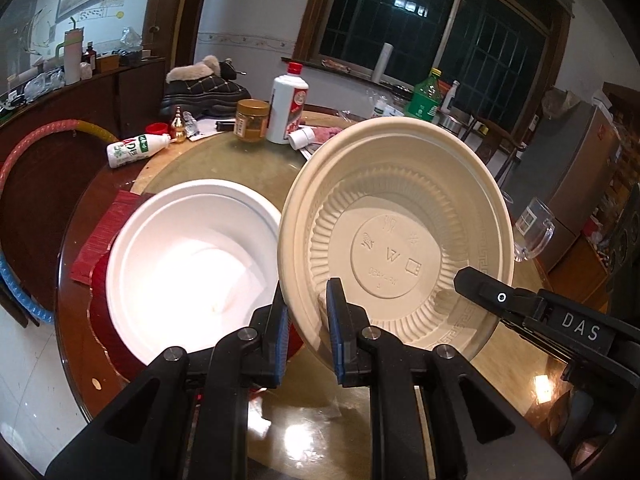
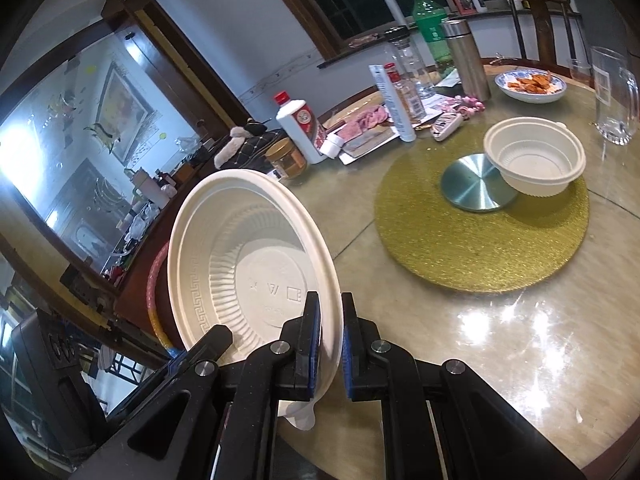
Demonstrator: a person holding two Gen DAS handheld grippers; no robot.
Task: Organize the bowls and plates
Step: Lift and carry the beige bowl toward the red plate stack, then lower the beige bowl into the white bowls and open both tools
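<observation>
A beige plastic bowl (image 1: pixel 400 240) is held tilted on its edge above the table, its inside facing both cameras. My left gripper (image 1: pixel 307 332) is shut on its rim at the lower left. My right gripper (image 2: pixel 331 354) is shut on the opposite rim of the same bowl (image 2: pixel 248 264); that gripper's body also shows in the left wrist view (image 1: pixel 532 308). A white bowl (image 1: pixel 192 264) sits on a red plate (image 1: pixel 104 320) left of the held bowl. A second beige bowl (image 2: pixel 534 160) stands upright on the gold mat (image 2: pixel 480 236).
A steel disc (image 2: pixel 474 182) lies on the mat. A white liquor bottle (image 1: pixel 288 104), jar (image 1: pixel 251 120), green bottle (image 2: pixel 430 24), thermos (image 2: pixel 466 60), food dish (image 2: pixel 530 86) and glass mug (image 2: pixel 614 96) crowd the far side of the table. A red mat (image 1: pixel 104 236) lies at left.
</observation>
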